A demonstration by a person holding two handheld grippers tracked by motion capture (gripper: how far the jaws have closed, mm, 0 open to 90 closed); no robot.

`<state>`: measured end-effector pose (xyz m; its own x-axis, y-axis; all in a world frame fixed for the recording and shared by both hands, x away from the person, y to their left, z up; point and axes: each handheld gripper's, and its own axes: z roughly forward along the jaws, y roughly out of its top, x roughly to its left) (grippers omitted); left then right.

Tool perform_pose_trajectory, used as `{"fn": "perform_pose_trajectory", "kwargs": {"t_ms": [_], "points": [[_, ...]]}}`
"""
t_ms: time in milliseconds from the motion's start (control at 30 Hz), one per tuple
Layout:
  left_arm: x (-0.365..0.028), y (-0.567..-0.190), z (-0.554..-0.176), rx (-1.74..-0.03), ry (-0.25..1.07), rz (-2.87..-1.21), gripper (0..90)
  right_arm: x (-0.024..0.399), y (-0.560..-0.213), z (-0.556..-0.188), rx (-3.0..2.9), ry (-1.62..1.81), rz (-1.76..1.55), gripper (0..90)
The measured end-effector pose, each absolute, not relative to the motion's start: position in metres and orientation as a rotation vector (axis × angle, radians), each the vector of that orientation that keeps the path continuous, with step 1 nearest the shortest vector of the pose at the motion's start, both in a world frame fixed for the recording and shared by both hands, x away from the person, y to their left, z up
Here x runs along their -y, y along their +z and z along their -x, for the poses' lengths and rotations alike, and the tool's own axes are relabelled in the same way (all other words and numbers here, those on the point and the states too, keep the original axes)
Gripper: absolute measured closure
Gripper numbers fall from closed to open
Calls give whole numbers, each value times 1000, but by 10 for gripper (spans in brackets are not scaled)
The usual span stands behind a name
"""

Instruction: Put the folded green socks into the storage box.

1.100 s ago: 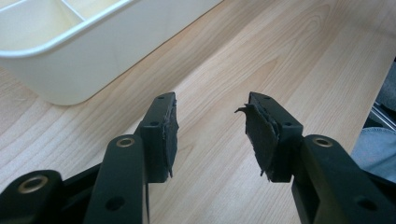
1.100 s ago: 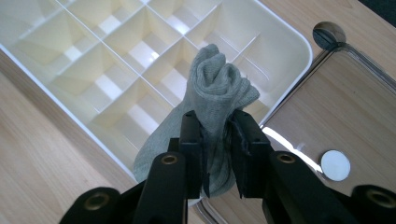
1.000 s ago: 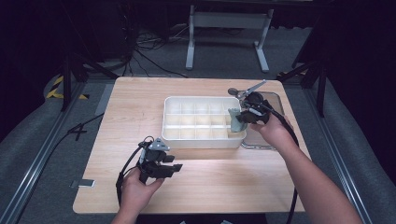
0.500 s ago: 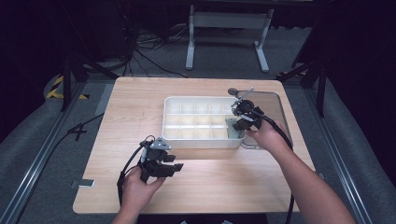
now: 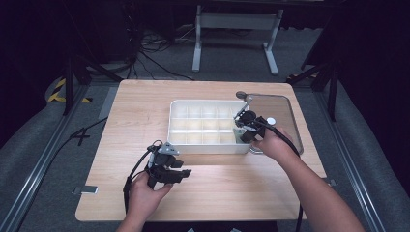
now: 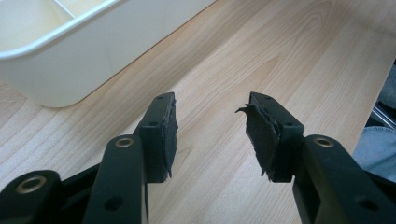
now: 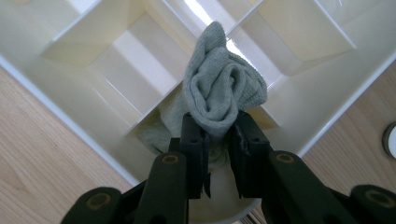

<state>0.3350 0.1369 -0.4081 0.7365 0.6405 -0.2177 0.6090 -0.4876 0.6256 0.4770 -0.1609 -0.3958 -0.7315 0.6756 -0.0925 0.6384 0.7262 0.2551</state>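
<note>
Two hand-held grippers are at work over the bench (image 5: 203, 92). The right hand-held gripper (image 7: 218, 135) pinches a rolled grey-green sock (image 7: 219, 93) between its black pads and holds it over the white divided tray (image 5: 180, 108), at about 3 o'clock on the bench, above the tray's near right corner compartment. The left hand-held gripper (image 6: 210, 135) rests at about 7 o'clock, jaws spread with nothing between them, pointing across bare wood just beside the tray's front wall.

Judging from this, the step in hand is seating the sock in that corner cell. To do it well, the bundle should go straight down, centred between the dividers, since its top now sits over a partition and could snag or drape into the neighbouring cell. The grip is best kept until the roll is well below the divider tops; an early release would likely let it unroll. A loose tail already hangs low toward the cell floor, so it should be tucked under the roll, not trapped on the rim.

The sock looks soft and ribbed, folded on itself into a loose knot with a pointed flap at the top, and will probably compress easily and spring back a little.
</note>
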Motion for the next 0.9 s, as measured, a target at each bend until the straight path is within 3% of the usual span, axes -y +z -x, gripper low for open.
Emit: {"fn": "perform_pose_trajectory", "kwargs": {"t_ms": [667, 900], "points": [[-136, -408, -335, -936, 46, -2234, 533, 152, -418, -487, -2793, 138, -1062, 764], [-137, -409, -336, -937, 49, -2233, 532, 155, -394, -483, -2806, 203, -1030, 636]]}}
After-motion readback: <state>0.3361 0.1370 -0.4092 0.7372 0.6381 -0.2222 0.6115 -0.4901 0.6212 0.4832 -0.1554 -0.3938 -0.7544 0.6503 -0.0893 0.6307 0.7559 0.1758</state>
